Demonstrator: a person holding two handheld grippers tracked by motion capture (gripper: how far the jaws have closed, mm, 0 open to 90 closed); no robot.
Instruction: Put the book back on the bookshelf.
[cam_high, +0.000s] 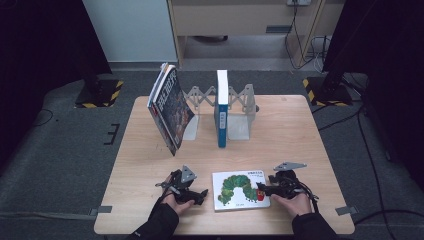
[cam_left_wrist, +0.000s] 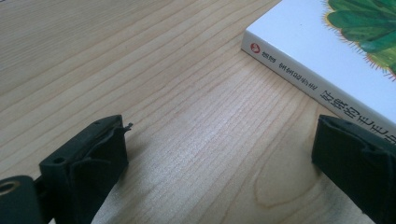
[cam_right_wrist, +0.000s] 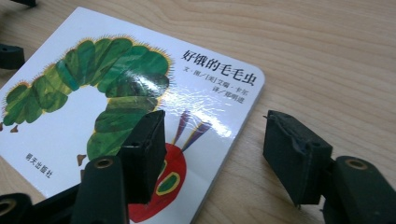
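Pale wood-grain worktop, laminate, standing on grey carpet; dark curtains flank the room and yellow-black hazard tape marks two stand bases at the rear.

My left gripper: jaws spread wide, nothing between them but bare wood. One pad stands just beside the spine of the picture book; whether it touches I cannot tell. From above, my left gripper lies at the book's left edge.

My right gripper: jaws part open, straddling the book's near corner. One pad lies over the cover, on the caterpillar's red head; the other stands off the edge over the wood, with a clear gap. No grip on the book.

Picture book: flat on the worktop near the front edge, between my two hands, white cover with a green caterpillar. Cover title reads 好饿的毛毛虫; smaller characters beneath are too fine to read with certainty. Spine carries a red round logo and Chinese characters.

Further back: a grey expanding bookrack holding an upright blue-spined book, and a dark-covered book leaning at its left end.
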